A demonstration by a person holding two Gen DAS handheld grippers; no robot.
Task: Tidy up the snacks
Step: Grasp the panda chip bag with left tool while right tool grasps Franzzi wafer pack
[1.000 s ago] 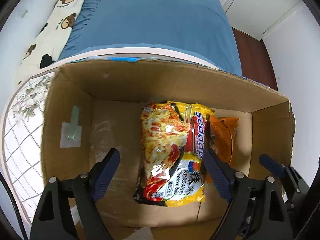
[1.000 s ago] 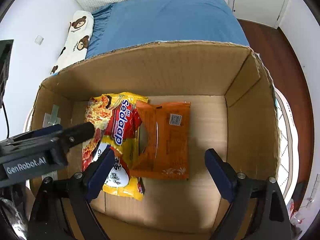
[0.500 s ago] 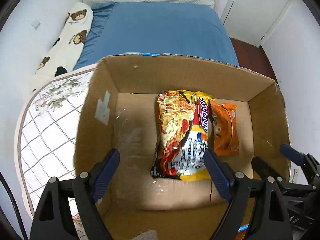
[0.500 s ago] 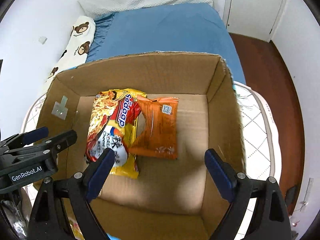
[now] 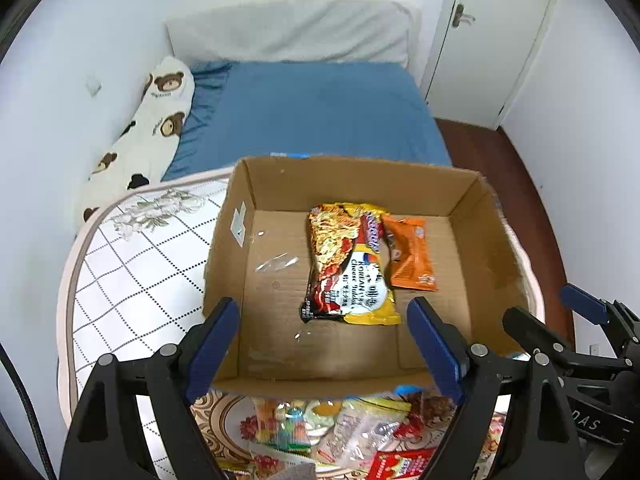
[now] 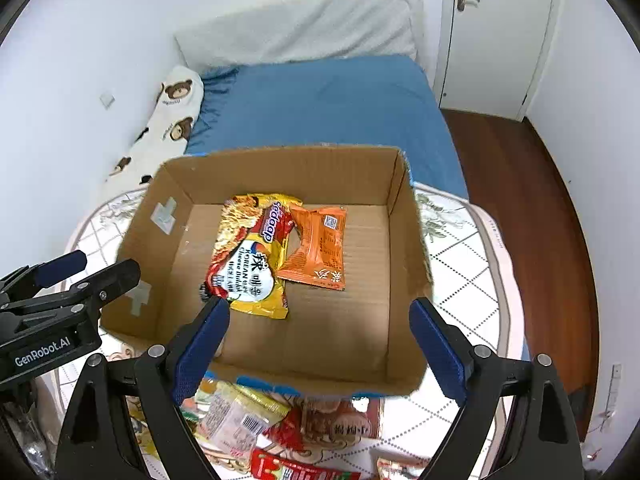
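Progress: early, I judge; two packets boxed, a heap not yet packed.
Box: the open brown cardboard box (image 5: 472, 216) on the patterned tablecloth (image 5: 132, 264) holds a yellow-red instant-noodle packet (image 5: 348, 272) with an orange foil snack packet (image 5: 408, 256) touching its right edge (most of the floor bare).
Left to pack: mixed snack packets (image 6: 256, 420) lie just outside the near wall.
Left gripper (image 5: 326, 344): fingers spread, empty.
Right gripper (image 6: 320, 344): fingers spread, empty.
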